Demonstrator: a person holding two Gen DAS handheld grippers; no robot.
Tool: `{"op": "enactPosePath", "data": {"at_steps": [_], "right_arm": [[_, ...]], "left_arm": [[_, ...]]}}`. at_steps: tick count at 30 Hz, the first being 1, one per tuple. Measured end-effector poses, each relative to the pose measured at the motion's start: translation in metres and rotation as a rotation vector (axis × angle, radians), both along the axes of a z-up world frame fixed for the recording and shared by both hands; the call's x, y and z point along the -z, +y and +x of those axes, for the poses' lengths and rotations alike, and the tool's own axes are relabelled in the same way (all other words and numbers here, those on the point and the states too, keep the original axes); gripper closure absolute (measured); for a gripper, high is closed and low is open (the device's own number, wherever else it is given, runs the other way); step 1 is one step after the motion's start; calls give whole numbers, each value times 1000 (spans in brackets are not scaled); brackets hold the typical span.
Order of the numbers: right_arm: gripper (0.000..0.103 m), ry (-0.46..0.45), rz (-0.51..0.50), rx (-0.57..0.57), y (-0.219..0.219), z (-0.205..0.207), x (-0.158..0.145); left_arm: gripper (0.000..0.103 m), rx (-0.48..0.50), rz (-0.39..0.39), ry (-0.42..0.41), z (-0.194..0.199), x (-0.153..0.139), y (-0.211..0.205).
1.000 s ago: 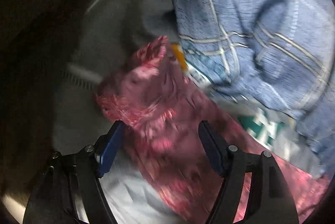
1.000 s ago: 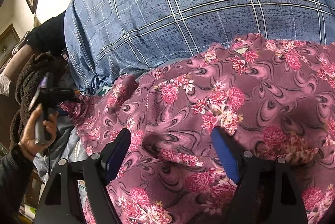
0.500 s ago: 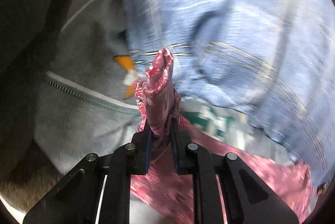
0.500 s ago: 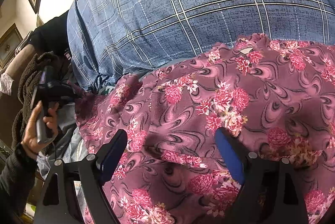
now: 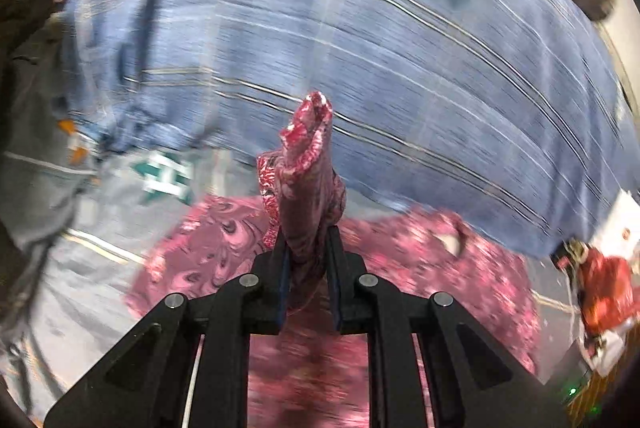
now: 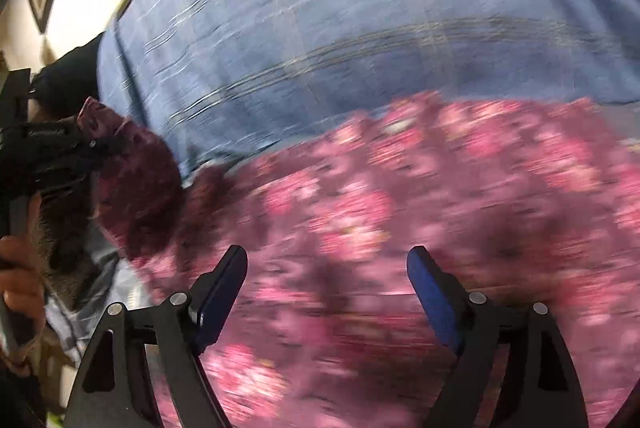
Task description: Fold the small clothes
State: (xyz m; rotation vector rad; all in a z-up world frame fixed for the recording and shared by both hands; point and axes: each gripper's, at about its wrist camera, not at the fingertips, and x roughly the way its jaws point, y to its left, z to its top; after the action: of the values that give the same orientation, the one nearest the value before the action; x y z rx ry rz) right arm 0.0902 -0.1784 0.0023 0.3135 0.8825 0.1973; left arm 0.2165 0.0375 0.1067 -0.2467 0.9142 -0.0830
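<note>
Blue-padded jaws of the left gripper (image 5: pixel 306 268) are pinched tight on a bunched corner of the floral garment (image 5: pixel 308 171), which stands up as a peak, probably so that edge can be carried across for a fold. The right gripper (image 6: pixel 326 292) hangs spread wide over the garment's flat middle, gripping nothing. Beyond lies a blue plaid cloth (image 6: pixel 360 27); toward it there looks to be room, while grey fabric (image 5: pixel 44 155) crowds the left side.

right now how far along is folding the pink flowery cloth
Early. Done: the left gripper has pinched a corner of the floral cloth. In hand: that corner is lifted over the blue checked sheet. Left: the right gripper is open above the cloth, no fold visible.
</note>
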Motion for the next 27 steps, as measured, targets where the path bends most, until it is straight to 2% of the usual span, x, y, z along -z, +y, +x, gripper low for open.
{"op": "enactPosePath", "data": {"at_steps": [4, 7, 9, 10, 12, 15, 17, 18, 20, 22, 25, 27], "right_arm": [[18, 14, -47, 86, -41, -11, 3], [20, 68, -31, 115, -63, -18, 21], [20, 34, -20, 101, -66, -23, 19], [20, 49, -25, 97, -66, -22, 19], [20, 63, -19, 95, -65, -21, 15], [19, 76, 53, 126, -71, -19, 12], [18, 80, 133, 142, -72, -15, 10], [18, 76, 182, 136, -68, -11, 8], [18, 72, 235, 103, -54, -4, 7], [18, 90, 280, 44, -33, 8, 9], [17, 118, 326, 33, -7, 25, 18], [17, 143, 396, 50, 4, 36, 25]], "left_arm": [[90, 65, -15, 65, -3, 26, -52], [89, 103, -18, 171, -2, 65, -85], [89, 118, -10, 235, -1, 89, -95], [87, 124, 2, 244, -4, 95, -99], [85, 148, 14, 218, -14, 87, -101], [77, 197, -56, 193, -37, 65, -82], [34, 160, -76, 141, -60, 51, -52], [32, 124, -82, 129, -68, 49, -37], [32, 62, -147, 125, -81, 55, -6], [32, 19, -236, 184, -82, 75, 20], [32, -4, -280, 251, -82, 101, 27], [32, -5, -294, 272, -81, 113, 27]]}}
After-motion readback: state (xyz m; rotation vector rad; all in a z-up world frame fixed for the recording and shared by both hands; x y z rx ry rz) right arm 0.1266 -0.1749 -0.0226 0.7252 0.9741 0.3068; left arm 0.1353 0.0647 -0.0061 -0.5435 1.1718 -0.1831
